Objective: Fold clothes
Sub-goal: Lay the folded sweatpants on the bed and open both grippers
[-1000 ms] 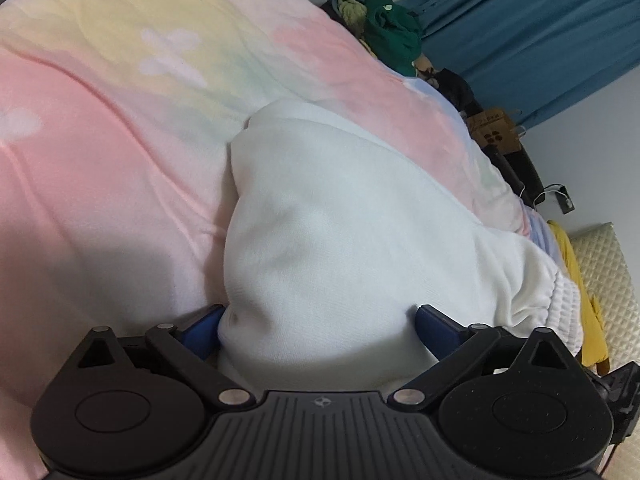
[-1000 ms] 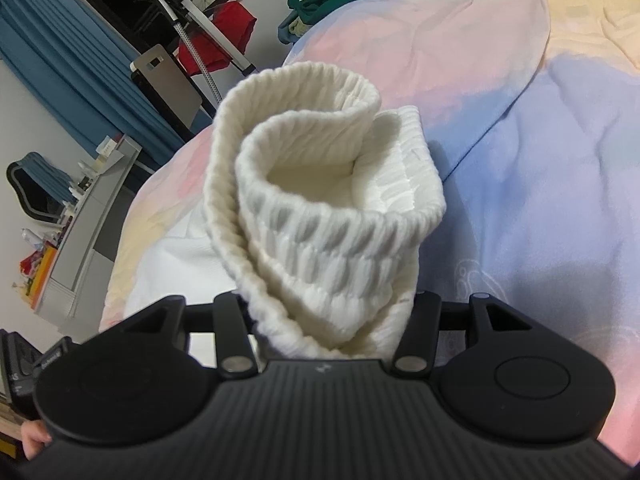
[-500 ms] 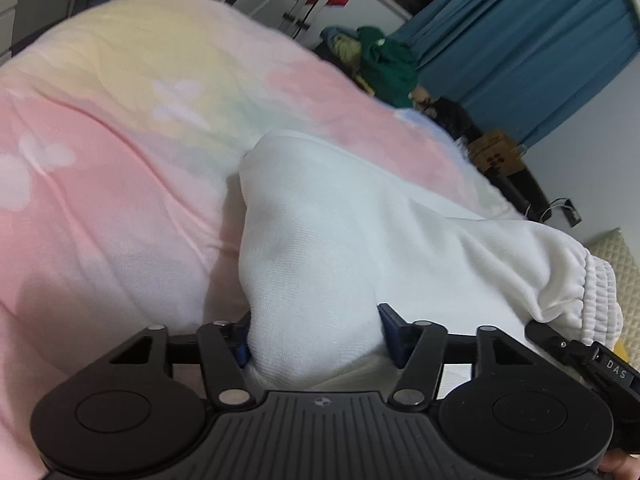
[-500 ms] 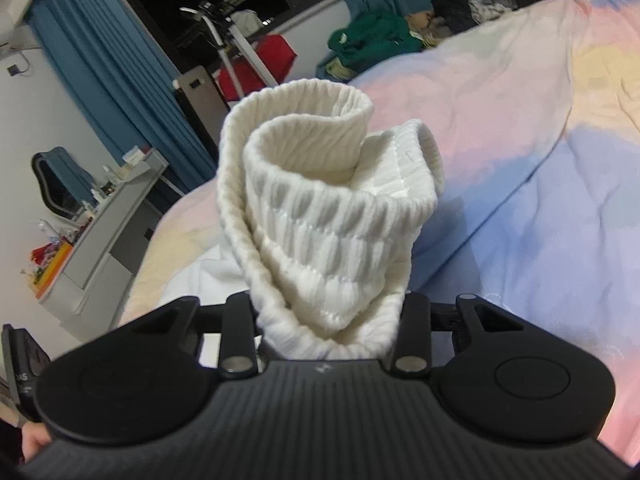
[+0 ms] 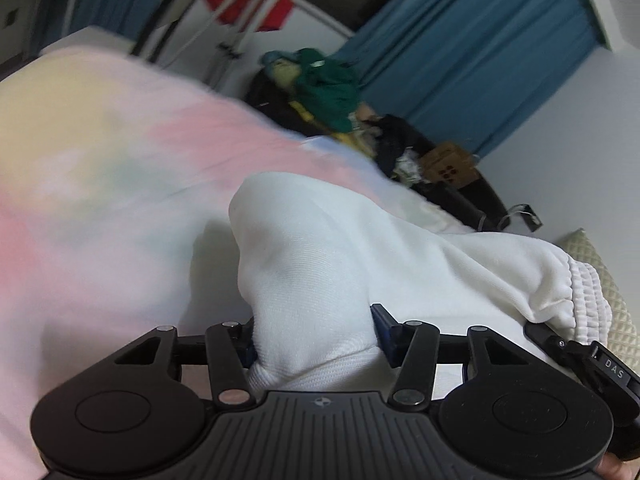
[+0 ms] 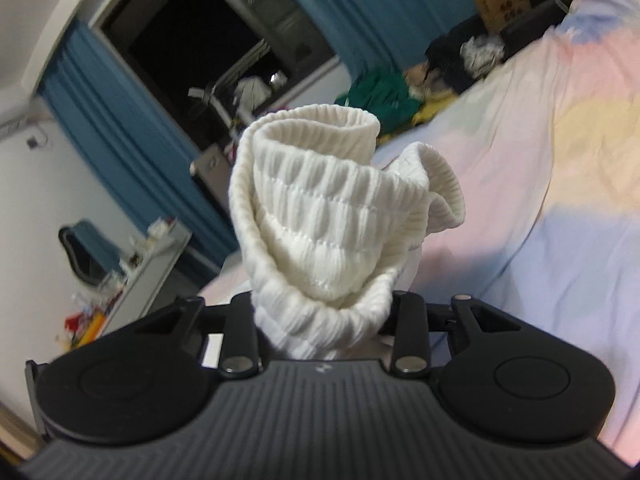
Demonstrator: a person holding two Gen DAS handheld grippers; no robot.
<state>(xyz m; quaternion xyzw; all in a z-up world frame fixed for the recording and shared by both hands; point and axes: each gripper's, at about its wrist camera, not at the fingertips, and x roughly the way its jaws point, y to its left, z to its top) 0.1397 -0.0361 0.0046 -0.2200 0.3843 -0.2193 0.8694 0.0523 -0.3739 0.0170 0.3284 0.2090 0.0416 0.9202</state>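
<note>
Both grippers [image 5: 314, 330] [image 6: 322, 316] just closed on the white garment [image 5: 320, 248]. Bulky bunches w/ shallow bite; fabric could slip mid-lift.

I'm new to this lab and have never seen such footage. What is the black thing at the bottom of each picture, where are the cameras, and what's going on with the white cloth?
No robot arm here: a person holds a two-finger gripper in each hand, and each one carries a wide-angle camera looking forward along its fingers. The black shape at the bottom is the gripper's own body.

One picture comes from the left gripper. It is shut on a fold of a white garment, its jaws having just been closing on the cloth.

The other comes from the right gripper, shut on the garment's ribbed cuff, its jaws also just closing.

Underneath lies a pastel bedspread. Behind it are a pile of clothes and blue curtains.
</note>
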